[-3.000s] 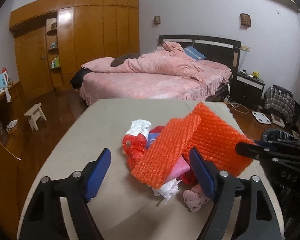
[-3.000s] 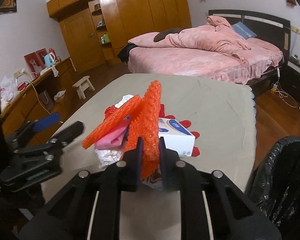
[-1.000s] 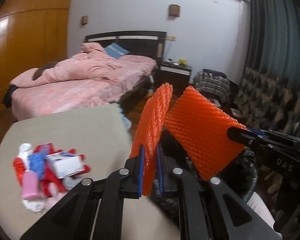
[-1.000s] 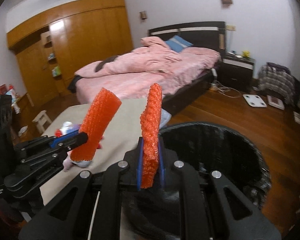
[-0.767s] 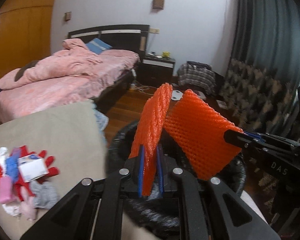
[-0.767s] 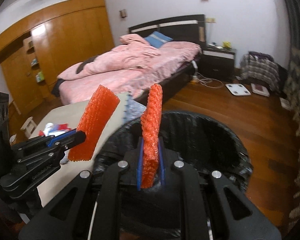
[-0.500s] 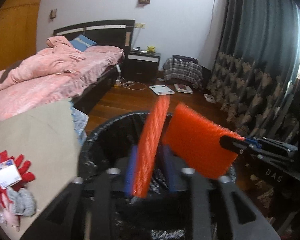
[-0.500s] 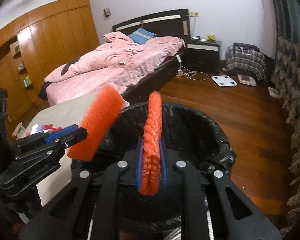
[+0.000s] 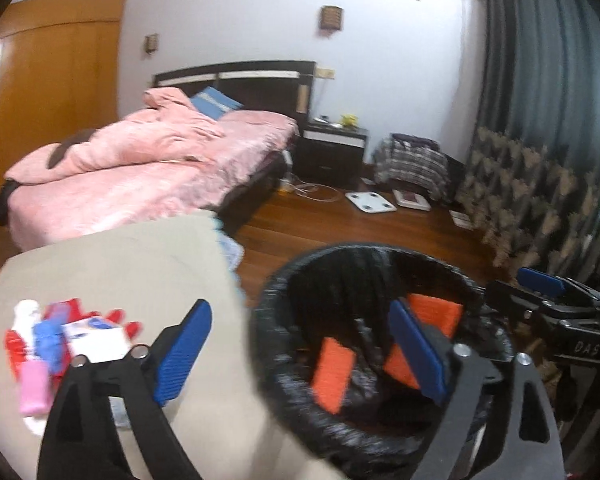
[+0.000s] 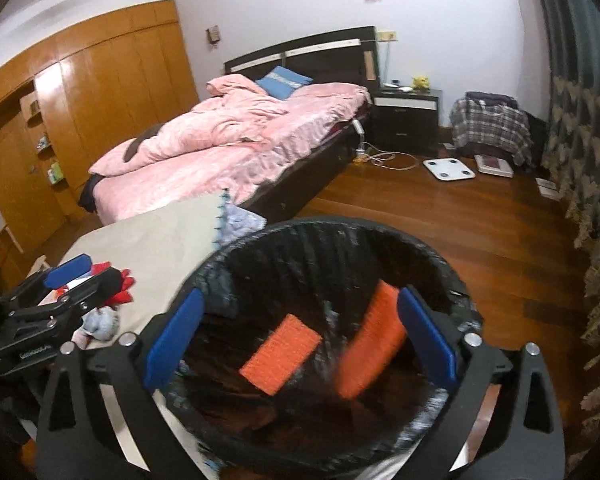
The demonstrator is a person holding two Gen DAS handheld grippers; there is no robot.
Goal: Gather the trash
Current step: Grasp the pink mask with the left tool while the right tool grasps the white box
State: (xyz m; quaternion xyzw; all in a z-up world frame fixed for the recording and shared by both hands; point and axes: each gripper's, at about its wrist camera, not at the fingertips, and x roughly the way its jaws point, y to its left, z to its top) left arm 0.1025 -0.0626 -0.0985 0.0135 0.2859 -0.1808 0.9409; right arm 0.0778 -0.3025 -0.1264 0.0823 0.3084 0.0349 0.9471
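Two orange foam mesh pieces lie inside the black-lined trash bin (image 10: pixel 452 280), one (image 10: pixel 280 354) at the middle and one (image 10: pixel 370 346) to the right; both show in the left wrist view (image 9: pixel 332 374) (image 9: pixel 432 312). My right gripper (image 10: pixel 300 336) is open and empty over the bin. My left gripper (image 9: pixel 300 354) is open and empty over the bin's left rim (image 9: pixel 268 300). A pile of trash (image 9: pixel 60 340) with a white box, red glove and pink piece lies on the beige table (image 9: pixel 140 264).
A pink bed (image 10: pixel 228 148) stands behind the table. A nightstand (image 10: pixel 406 120), a white scale (image 10: pixel 448 168) and a chair with plaid cloth (image 10: pixel 490 124) are on the wood floor. Dark curtains (image 10: pixel 588 160) hang at right.
Both grippers carried the orange mesh pieces from the table to the bin, then opened. The two pieces have dropped into the bin.
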